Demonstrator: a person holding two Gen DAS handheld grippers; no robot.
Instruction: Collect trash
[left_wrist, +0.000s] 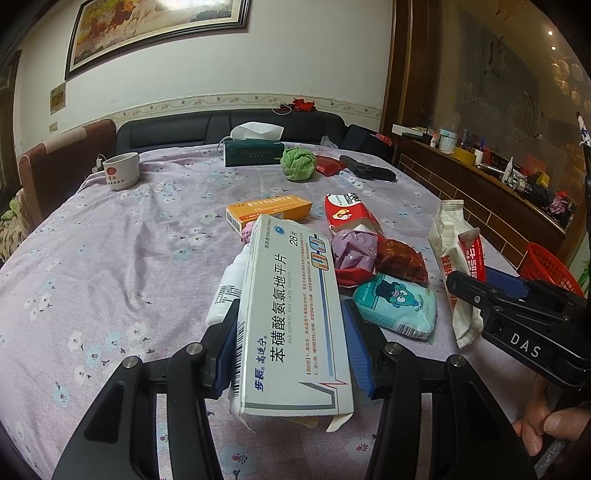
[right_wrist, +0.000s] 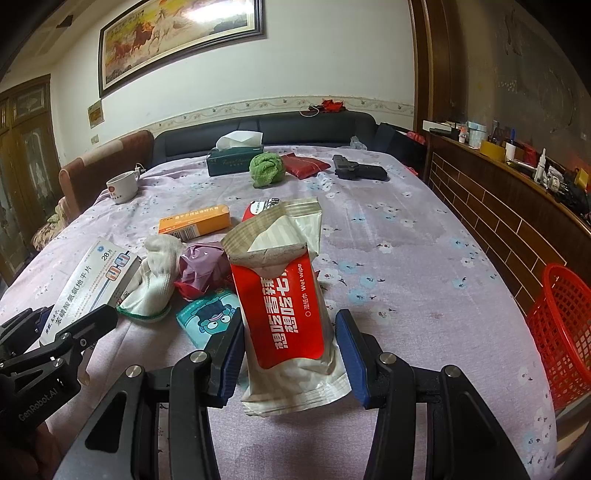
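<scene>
My left gripper (left_wrist: 291, 343) is shut on a white medicine box (left_wrist: 291, 314) with blue Chinese print and holds it above the table. My right gripper (right_wrist: 290, 354) is shut on a red and white wet wipe packet (right_wrist: 284, 306), torn open at the top. In the left wrist view the right gripper (left_wrist: 491, 295) with the packet (left_wrist: 461, 266) is at the right. In the right wrist view the left gripper (right_wrist: 66, 332) with the box (right_wrist: 92, 280) is at the left. Loose trash lies between them: a teal tissue pack (left_wrist: 397, 304), a crumpled purple bag (left_wrist: 352, 249), a dark red wrapper (left_wrist: 402, 260).
A red basket (right_wrist: 561, 332) stands past the table's right edge. On the flowered cloth (left_wrist: 129, 240) are an orange box (left_wrist: 269, 210), a white bottle (left_wrist: 229, 288), a white sock (right_wrist: 155, 273), a cup (left_wrist: 122, 170), a tissue box (left_wrist: 255, 147), a green cloth (left_wrist: 297, 162) and a black gun-shaped object (right_wrist: 358, 170).
</scene>
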